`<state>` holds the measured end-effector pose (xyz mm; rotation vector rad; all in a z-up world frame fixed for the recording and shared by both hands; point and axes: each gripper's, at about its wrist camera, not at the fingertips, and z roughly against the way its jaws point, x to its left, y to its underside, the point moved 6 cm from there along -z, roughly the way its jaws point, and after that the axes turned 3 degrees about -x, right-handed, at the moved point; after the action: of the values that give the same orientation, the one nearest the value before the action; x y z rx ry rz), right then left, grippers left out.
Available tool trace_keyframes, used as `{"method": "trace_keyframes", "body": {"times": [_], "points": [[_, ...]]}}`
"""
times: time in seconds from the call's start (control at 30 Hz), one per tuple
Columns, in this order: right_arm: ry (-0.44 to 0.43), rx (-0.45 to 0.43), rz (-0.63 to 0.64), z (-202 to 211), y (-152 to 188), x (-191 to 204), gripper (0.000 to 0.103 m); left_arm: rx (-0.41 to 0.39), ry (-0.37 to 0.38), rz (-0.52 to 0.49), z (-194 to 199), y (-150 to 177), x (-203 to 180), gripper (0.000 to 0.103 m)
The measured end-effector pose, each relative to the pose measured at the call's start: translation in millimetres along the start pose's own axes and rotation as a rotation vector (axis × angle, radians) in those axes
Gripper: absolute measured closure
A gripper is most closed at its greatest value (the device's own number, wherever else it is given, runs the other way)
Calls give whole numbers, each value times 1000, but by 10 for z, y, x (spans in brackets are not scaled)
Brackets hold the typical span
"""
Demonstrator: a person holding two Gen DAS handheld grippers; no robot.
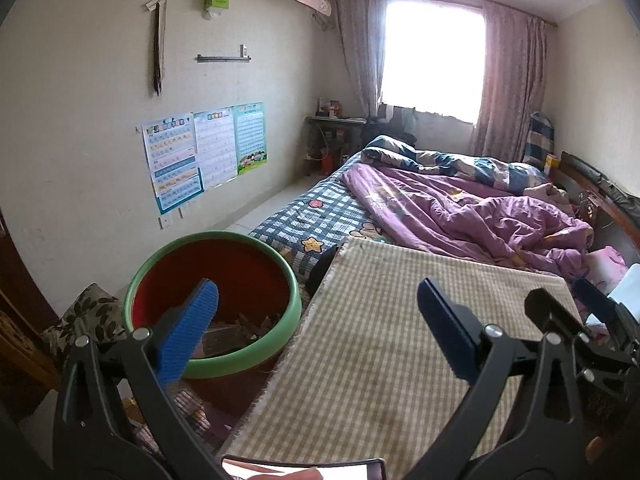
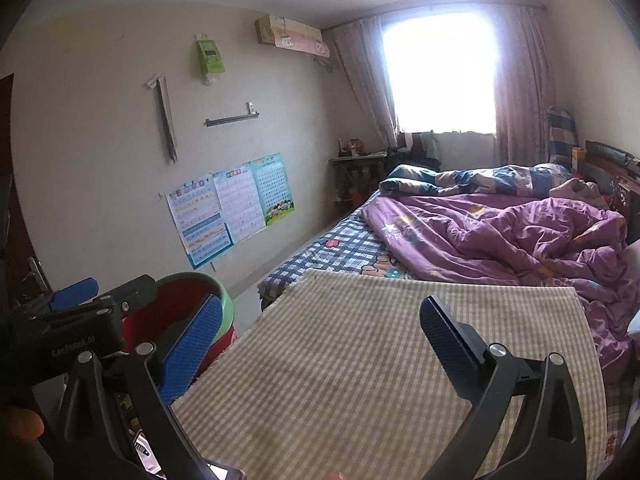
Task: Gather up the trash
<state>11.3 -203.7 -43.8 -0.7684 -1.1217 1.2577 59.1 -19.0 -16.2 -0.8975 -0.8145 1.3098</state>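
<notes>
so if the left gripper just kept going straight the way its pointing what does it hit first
Probably the checked cloth, which lies between and below the open left gripper. If the line clears the cloth's far edge, the purple quilt on the bed is next. The green-rimmed bin sits off to the left. Depth is hard to judge.

Cream wall [image 1: 80,140] with posters [image 1: 204,152]; bright curtained window [image 1: 432,60]; unmade bed [image 1: 460,200], purple quilt.

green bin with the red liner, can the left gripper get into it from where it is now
Probably yes. The left gripper hangs open beside the bin, whose mouth faces up uncovered, with scraps showing at the bottom. Nothing lies between them; the checked cloth is off to the bin's right.
</notes>
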Motion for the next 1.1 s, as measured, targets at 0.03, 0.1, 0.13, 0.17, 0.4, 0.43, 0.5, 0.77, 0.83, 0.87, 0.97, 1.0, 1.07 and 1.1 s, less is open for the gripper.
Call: {"method": "trace_keyframes", "body": {"times": [0.03,0.1,0.13,0.17,0.4,0.43,0.5,0.77,0.83,0.87,0.97,1.0,1.07,1.1], "points": [[-1,3,-1,-4,5,-1,7,3,-2,-1,-6,2,0,5],[-1,6,-4,-5,14,7,7,9,-3,-4,-18,8,0,5],[-1,7,-5,-5,11,-4,7,11,-4,-5,-21,11,-1,5],[0,7,-5,-7,10,-10,7,13,-5,-6,-28,11,-4,5],[10,9,-5,-9,3,-46,7,19,4,-11,-55,26,-32,5],[10,11,-5,-11,7,-50,7,21,5,-13,-61,32,-36,5],[11,14,-5,-18,17,-52,7,23,5,-14,-73,41,-39,5],[15,32,-13,-63,52,-105,7,43,10,-19,-132,76,-78,5],[17,37,-18,-77,60,-133,7,49,13,-22,-153,90,-98,5],[18,41,-20,-88,65,-152,7,53,17,-24,-171,95,-111,5],[24,54,-29,-115,93,-231,7,54,31,-34,-225,127,-193,5],[30,64,-34,-130,117,-282,7,65,38,-42,-268,144,-237,5],[52,90,-39,-169,192,-405,7,135,77,-67,-455,244,-415,6],[74,111,-38,-201,244,-485,7,188,95,-76,-576,322,-529,6]]}}
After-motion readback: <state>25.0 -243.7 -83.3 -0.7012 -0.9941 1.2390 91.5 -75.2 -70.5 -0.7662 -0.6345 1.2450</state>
